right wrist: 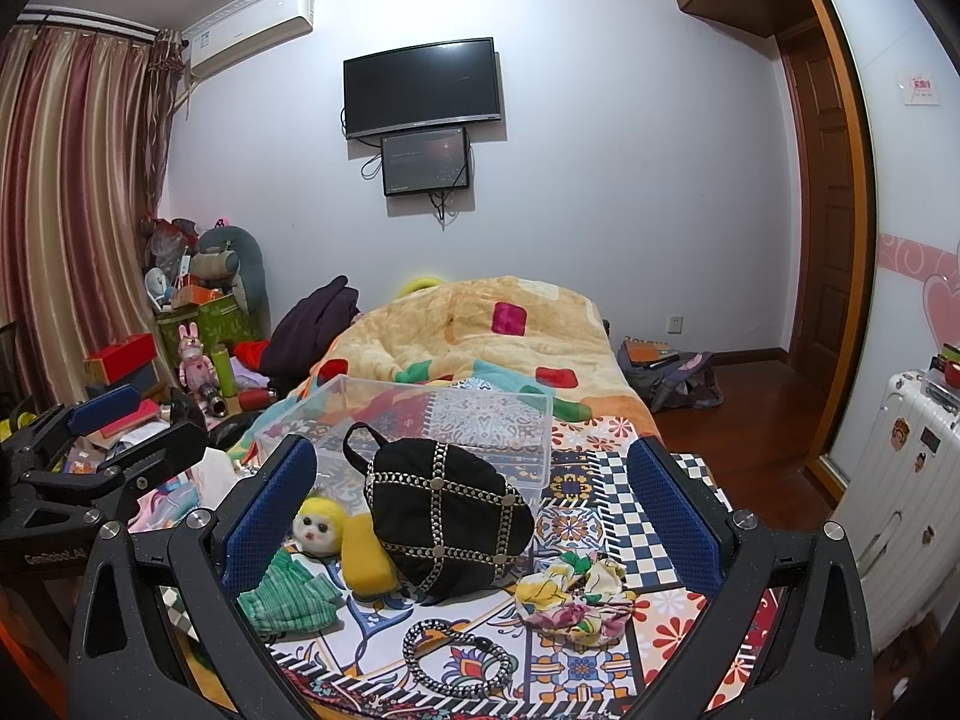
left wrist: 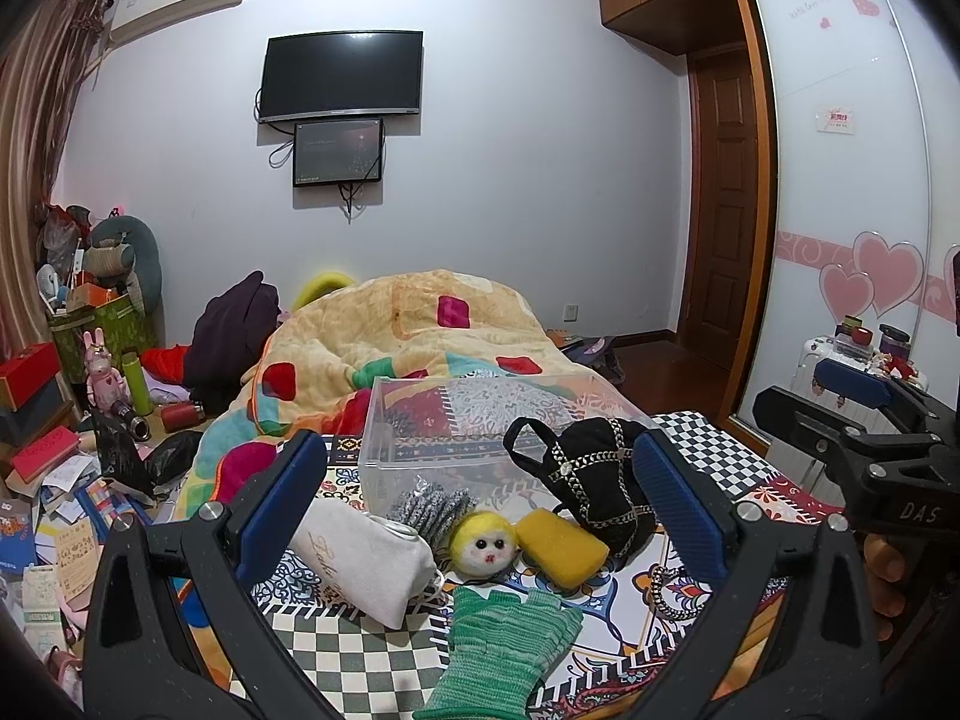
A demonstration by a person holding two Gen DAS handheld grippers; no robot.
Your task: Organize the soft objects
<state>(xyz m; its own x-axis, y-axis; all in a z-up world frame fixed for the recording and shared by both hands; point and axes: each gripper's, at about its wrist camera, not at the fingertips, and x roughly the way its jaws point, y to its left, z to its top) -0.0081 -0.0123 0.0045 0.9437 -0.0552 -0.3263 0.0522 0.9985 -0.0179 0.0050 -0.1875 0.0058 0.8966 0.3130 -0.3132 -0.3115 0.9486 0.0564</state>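
Observation:
A clear plastic box [left wrist: 420,456] [right wrist: 528,450] stands empty on the patterned bed cover. In front of it lie a white drawstring pouch [left wrist: 360,564], a grey knit piece [left wrist: 429,507], a yellow felt doll head [left wrist: 483,546] [right wrist: 318,525], a yellow sponge [left wrist: 561,546] [right wrist: 366,558], a black studded bag [left wrist: 606,480] [right wrist: 447,516], a green knit glove [left wrist: 501,642] [right wrist: 288,594] and a floral scrunchie [right wrist: 576,597]. My left gripper [left wrist: 480,516] is open above the pouch and doll head. My right gripper [right wrist: 474,522] is open, framing the black bag.
A rumpled orange blanket [left wrist: 420,324] covers the bed behind the box. The bag's chain strap [right wrist: 456,660] lies at the front. A white suitcase [right wrist: 900,480] stands at the right. Boxes, bottles and papers clutter the floor at the left [left wrist: 72,456].

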